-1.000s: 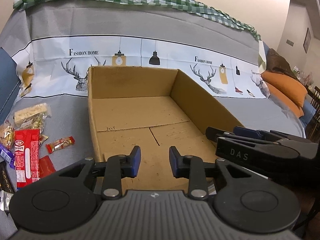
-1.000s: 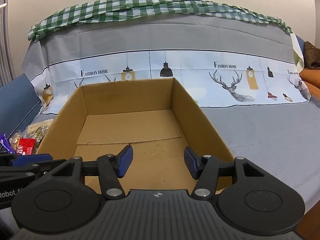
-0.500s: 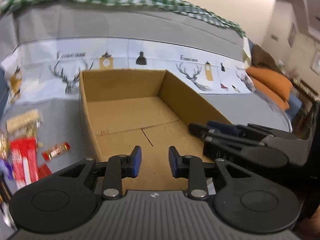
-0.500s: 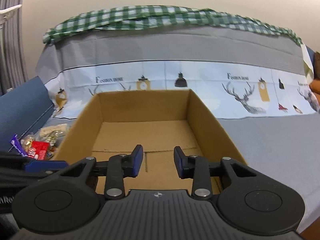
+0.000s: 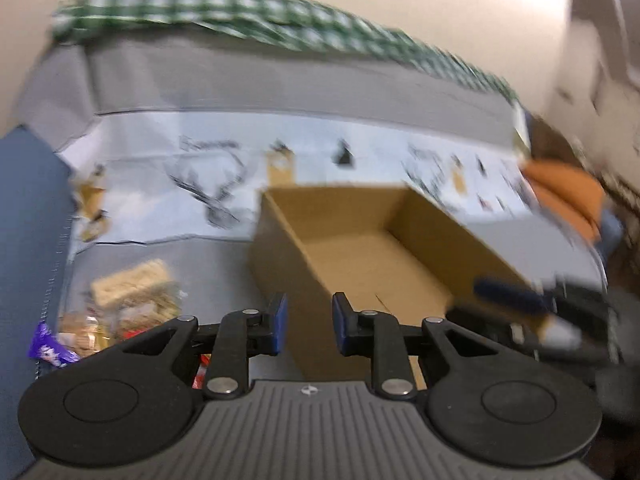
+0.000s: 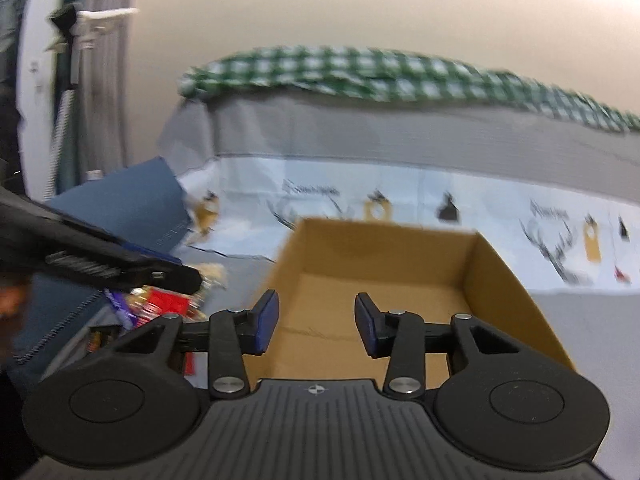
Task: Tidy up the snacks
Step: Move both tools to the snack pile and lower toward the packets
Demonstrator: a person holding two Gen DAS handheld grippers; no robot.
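Snacks [image 5: 128, 304] lie in a loose heap on the grey cover of the sofa, near its left end and just left of the cardboard box [image 5: 360, 252]. A pale cracker-like pack sits at the back of the heap, a purple wrapper [image 5: 50, 346] at its near-left edge, and red packets show under the left hand-held gripper [image 5: 307, 322]. Blur hides the rest. The box stands open-topped toward the middle of the seat, with nothing visible inside it, so sorting looks not yet begun.

The left hand-held gripper hangs over the box's near-left corner, released, its 2 blue pads parted with nothing between them. From there a short swing left would put it over the heap, which I take to be where it is headed.

The right hand-held gripper [image 6: 316, 322] is also released and empty, its pads wide apart, pointing into the box. Likely it waits there so as not to crowd the pile.

A blue cushion [image 6: 120, 200] at the sofa's left end hems the heap in, leaving only a tight approach from that side.
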